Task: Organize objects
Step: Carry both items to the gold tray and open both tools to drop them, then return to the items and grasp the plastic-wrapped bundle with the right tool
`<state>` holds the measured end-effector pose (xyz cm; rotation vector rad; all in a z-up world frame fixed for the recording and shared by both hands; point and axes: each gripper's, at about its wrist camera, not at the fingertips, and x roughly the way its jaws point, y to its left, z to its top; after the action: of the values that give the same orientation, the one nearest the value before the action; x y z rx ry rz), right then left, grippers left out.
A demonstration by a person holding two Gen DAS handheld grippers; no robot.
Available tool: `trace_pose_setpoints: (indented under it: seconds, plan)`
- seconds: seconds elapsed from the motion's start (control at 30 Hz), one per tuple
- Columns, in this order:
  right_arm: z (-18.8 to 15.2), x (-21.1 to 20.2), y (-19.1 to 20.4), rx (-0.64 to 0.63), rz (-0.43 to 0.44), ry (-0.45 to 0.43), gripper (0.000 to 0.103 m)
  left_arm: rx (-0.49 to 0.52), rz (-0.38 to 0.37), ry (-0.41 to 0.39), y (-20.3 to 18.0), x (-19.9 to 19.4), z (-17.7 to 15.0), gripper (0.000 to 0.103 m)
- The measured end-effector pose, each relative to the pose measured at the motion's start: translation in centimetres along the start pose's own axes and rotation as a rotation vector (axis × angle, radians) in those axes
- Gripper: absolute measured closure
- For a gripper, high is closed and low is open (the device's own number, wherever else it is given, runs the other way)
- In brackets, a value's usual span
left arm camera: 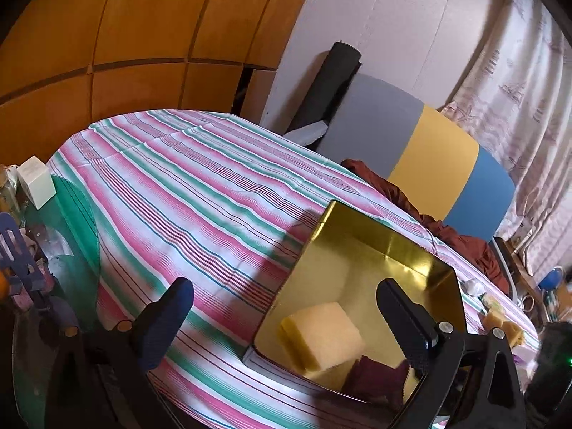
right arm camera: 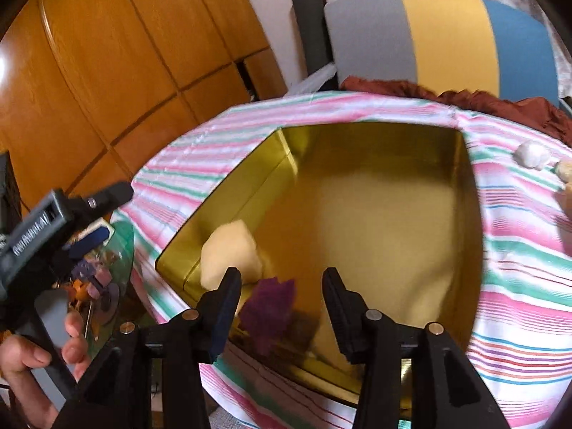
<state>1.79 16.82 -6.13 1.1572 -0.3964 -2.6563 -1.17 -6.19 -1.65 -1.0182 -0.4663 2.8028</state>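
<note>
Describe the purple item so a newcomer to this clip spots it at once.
On the striped tablecloth sits an open gold box. In its near corner, beside the pale yellow sponge block, lies the purple piece: small, dark and ragged-edged, unlike its smooth, light neighbour.

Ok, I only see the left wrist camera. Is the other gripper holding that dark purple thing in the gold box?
Observer: No. The right gripper has its fingers apart. The purple piece shows in the gap, inside the gold box, and it is not pinched.
Operator: And who's holding my gripper?
Observer: A hand is wrapped around the handle of the left gripper. It shows at the lower left of the right wrist view.
</note>
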Motion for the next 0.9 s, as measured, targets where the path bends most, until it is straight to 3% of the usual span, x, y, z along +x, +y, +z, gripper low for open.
trace_pose_setpoints:
  seconds: [0.47, 0.9]
  plan:
    - [0.1, -5.9, -5.5, 0.121, -0.112, -0.143, 0.055, 0.103, -0.096, 0.086, -5.7, 0.5, -2.3, 0.0]
    - [-4.6, -10.8, -14.5, 0.284, -0.292, -0.168, 0.055, 0.295, -0.267, 0.164, -14.6, -0.4, -6.5, 0.0]
